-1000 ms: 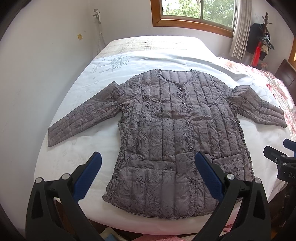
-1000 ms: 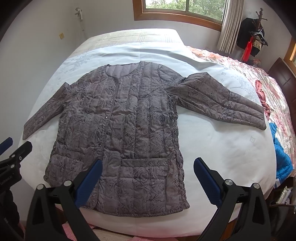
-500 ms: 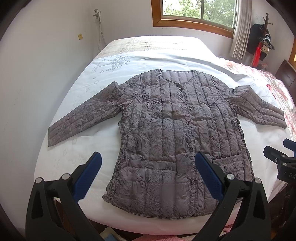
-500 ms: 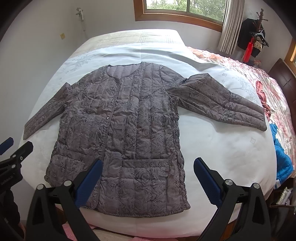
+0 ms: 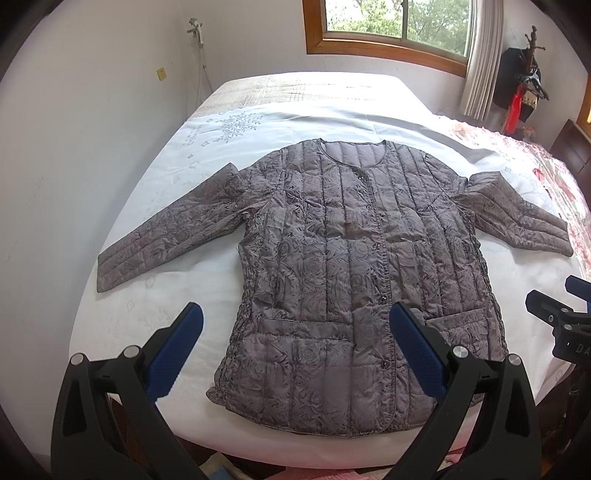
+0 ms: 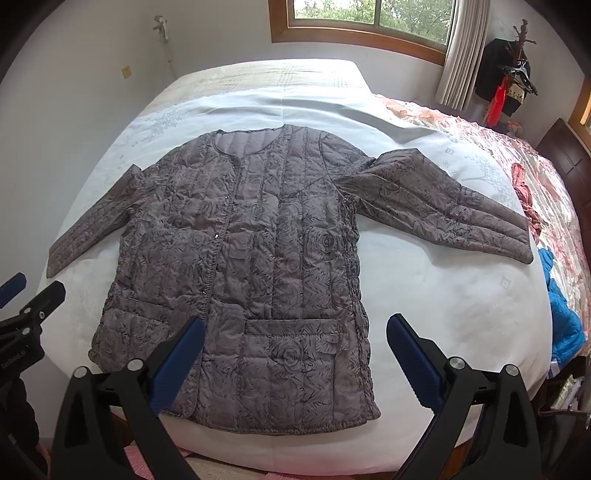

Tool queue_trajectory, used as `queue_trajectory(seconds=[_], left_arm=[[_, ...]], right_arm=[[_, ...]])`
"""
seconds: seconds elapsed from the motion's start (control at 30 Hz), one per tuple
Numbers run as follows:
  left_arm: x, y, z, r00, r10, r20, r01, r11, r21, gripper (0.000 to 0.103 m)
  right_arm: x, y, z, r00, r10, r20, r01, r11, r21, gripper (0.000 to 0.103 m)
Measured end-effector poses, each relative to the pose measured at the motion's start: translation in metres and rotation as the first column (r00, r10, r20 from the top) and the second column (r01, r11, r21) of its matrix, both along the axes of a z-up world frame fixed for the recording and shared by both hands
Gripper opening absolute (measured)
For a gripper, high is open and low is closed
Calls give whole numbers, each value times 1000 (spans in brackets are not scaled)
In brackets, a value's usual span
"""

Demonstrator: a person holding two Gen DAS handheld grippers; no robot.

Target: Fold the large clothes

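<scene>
Nearest to us, our left gripper [image 5: 295, 354] hangs over the near edge of the bed [image 5: 184, 302], its blue-padded fingers [image 5: 173, 350] spread wide with nothing between them. One finger sits above bare white sheet toward the bed's left edge, the other above the jacket's hem beside the lowest buttons. Our right gripper [image 6: 295, 360] is likewise wide apart and empty at the near edge, one finger over the hem and one over bare sheet toward the right edge. Each gripper shows at the margin of the other's view, clear of the cloth.

Just beyond the fingers lies the quilted grey jacket [image 5: 354, 280], face up and flat on the bed, its hem close to the near edge and its round neckline toward the far edge. The front is buttoned down the middle, with two patch pockets [image 6: 291, 328] low on the body. The left sleeve [image 5: 173, 236] stretches out and down toward the bed's left edge; the right sleeve [image 6: 443, 206] runs toward the right edge, where a floral quilt [image 6: 535, 162] and a blue garment [image 6: 565, 317] lie.

Past the collar the white sheet runs to the far edge, and above it a wood-framed window [image 5: 391, 29] with a curtain [image 5: 484, 62] sits in the wall.
</scene>
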State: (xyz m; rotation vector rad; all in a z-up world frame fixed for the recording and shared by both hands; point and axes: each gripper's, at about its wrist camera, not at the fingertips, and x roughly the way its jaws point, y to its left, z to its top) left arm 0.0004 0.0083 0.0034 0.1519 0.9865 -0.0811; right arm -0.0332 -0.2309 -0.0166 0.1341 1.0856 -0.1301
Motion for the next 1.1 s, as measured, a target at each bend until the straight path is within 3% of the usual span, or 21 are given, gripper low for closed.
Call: queue_trajectory(seconds=[0.43,0.63,0.9,1.1], left_arm=[[3,2,1,1000,1,-2,-1,1000,-2,100],[14,-7,-5,1000,-21,11,21,1000,8,100],[70,-56,-36,996,-86,-19,85,996,-7,100],[132,-135,-42,990,-142,18,143,988,-64,100]], right_arm=[[3,-1,-2,1000,-1,5,1,1000,2,99],[4,-22,-5,995,-6,102,7,1000,-14,99],[15,-154,-28,962,-231,142,236,972,-16,99],[37,-276,-38,923,-358,144,359,933,22,99]])
